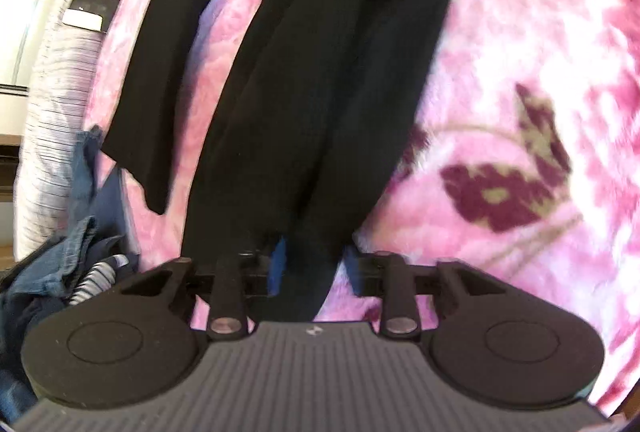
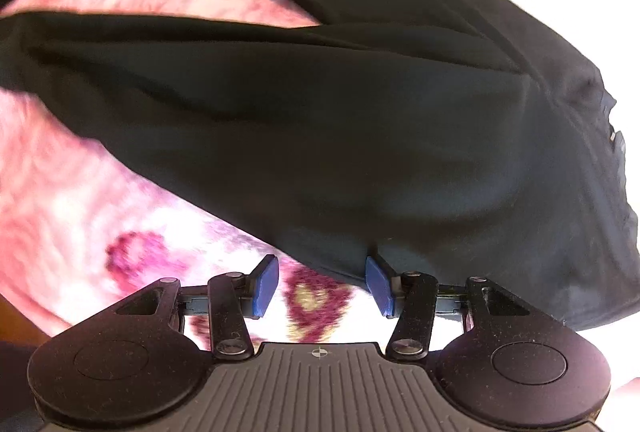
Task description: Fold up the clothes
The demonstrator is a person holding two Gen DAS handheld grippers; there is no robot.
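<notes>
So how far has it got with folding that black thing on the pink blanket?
Early on, it seems. Nothing looks folded yet: the black garment lies long and loose on the pink blanket. In hand: the left tool is closed on one end of it, while the right tool is open at its edge. Left: the folding itself, plus the heap of denim and striped clothes beside it.

Pink floral blanket [image 1: 520,80] covers the bed – white cabinet [image 1: 20,4] beyond

Home bedroom: bed with pink floral fleece blanket [image 1: 520,72], striped grey bedding [image 1: 60,80], heap of denim laundry [image 1: 60,264] at its edge.
</notes>
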